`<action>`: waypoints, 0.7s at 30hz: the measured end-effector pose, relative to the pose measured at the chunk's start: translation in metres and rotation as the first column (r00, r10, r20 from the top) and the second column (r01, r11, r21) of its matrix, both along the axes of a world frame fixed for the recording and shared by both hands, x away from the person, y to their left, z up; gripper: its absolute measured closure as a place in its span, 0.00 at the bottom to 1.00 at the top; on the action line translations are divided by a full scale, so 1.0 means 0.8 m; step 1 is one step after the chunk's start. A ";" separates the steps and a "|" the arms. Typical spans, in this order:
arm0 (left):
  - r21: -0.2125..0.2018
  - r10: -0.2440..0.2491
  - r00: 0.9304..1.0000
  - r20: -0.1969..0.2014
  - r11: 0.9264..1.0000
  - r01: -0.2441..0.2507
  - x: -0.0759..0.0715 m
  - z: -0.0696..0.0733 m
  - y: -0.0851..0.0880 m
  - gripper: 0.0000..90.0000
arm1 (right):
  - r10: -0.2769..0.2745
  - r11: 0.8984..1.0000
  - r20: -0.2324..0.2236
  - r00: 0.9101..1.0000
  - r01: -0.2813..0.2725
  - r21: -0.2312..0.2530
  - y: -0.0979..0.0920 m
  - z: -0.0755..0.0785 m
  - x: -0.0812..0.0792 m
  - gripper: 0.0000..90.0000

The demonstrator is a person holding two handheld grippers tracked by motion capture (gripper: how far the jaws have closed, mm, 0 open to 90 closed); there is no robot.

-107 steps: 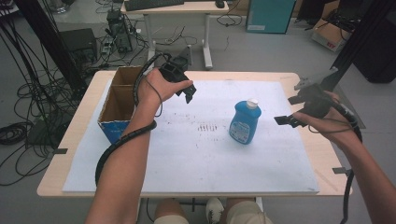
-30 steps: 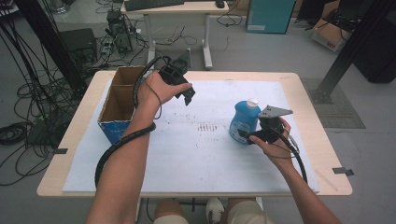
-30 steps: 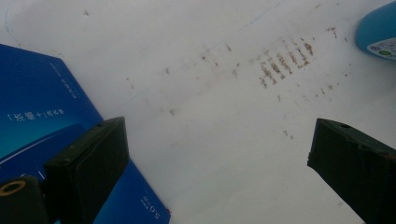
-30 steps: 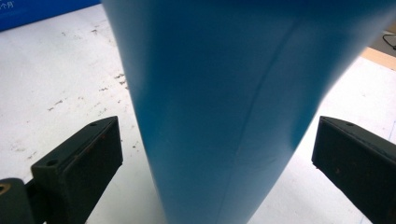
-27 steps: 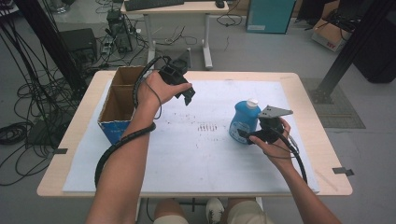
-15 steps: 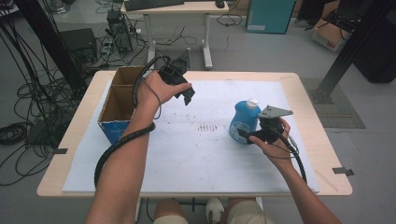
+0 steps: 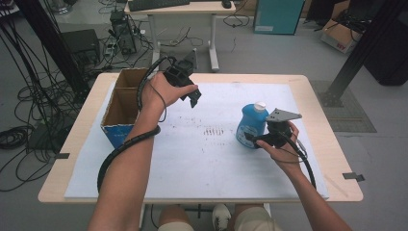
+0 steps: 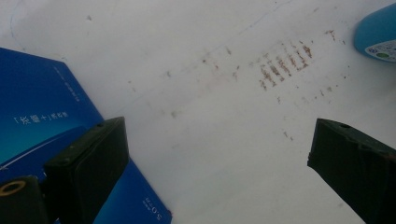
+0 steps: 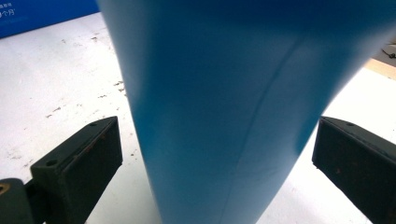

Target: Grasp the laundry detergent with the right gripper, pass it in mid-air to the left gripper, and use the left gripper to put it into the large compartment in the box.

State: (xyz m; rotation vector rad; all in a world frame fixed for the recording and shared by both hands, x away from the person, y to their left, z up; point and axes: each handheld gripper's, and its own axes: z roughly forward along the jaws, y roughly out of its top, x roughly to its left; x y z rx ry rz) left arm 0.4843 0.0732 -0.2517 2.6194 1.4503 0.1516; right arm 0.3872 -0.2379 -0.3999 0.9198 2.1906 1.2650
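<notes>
Blue bottle (image 7: 251,126) standing upright on the white sheet (image 7: 202,159) that covers the bench (image 7: 317,101), right of centre, white cap up. Right claw (image 7: 252,140) brought in low against the bottle's base from the person's side, held in the right hand (image 7: 281,147). In the right gripper view, bottle wall (image 9: 233,107) sitting between the two black jaws, both spread wide; a gap visible on the left side, the right side close to the wall but contact not clear. No grip on it yet.

Left claw (image 7: 194,100) held up above the sheet in the left hand (image 7: 161,94), near the cardboard box (image 7: 122,108) at the bench's left edge. In the left gripper view, jaws wide apart with nothing between them, pointing down at the sheet with its brown smudges (image 8: 285,63); blue box side (image 8: 42,121) at the left, a corner of the bottle (image 8: 376,32) top right.

Bottle and box well apart.
</notes>
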 end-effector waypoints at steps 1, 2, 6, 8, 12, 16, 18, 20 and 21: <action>0.001 -0.002 1.000 0.000 1.000 0.002 0.000 0.000 0.000 0.06 | 0.001 1.000 0.004 1.000 -0.001 0.001 0.000 0.000 0.000 0.02; 0.002 -0.002 1.000 0.002 1.000 0.002 0.000 0.000 0.000 0.06 | 0.000 1.000 0.006 1.000 0.000 0.001 0.000 0.000 0.000 0.02; -0.001 0.001 1.000 0.002 1.000 -0.001 0.000 0.000 0.001 0.06 | -0.002 1.000 0.010 1.000 0.002 0.001 0.001 0.000 0.000 0.02; 0.002 -0.001 1.000 0.002 1.000 0.001 0.000 0.000 0.002 0.06 | -0.001 1.000 0.012 1.000 0.001 0.003 0.001 0.000 0.000 0.02; -0.001 0.002 1.000 0.001 1.000 -0.002 0.000 0.001 0.002 0.06 | 0.000 1.000 0.013 1.000 0.000 0.003 0.001 0.000 0.000 0.02; -0.001 0.000 1.000 0.007 1.000 0.000 -0.001 0.002 0.002 0.06 | -0.002 1.000 0.016 1.000 0.002 0.008 0.002 0.000 0.000 0.02; 0.000 0.000 1.000 0.005 1.000 0.000 -0.001 0.002 0.002 0.06 | -0.001 1.000 0.015 1.000 0.001 0.010 0.002 0.000 0.000 0.02; 0.000 -0.002 1.000 0.004 1.000 0.002 -0.001 0.002 0.002 0.06 | -0.001 1.000 0.019 1.000 0.001 0.010 0.002 0.000 0.000 0.02; 0.001 -0.002 1.000 0.005 1.000 0.002 -0.001 0.002 0.001 0.06 | -0.003 1.000 0.019 1.000 0.002 0.010 0.002 0.000 0.000 0.02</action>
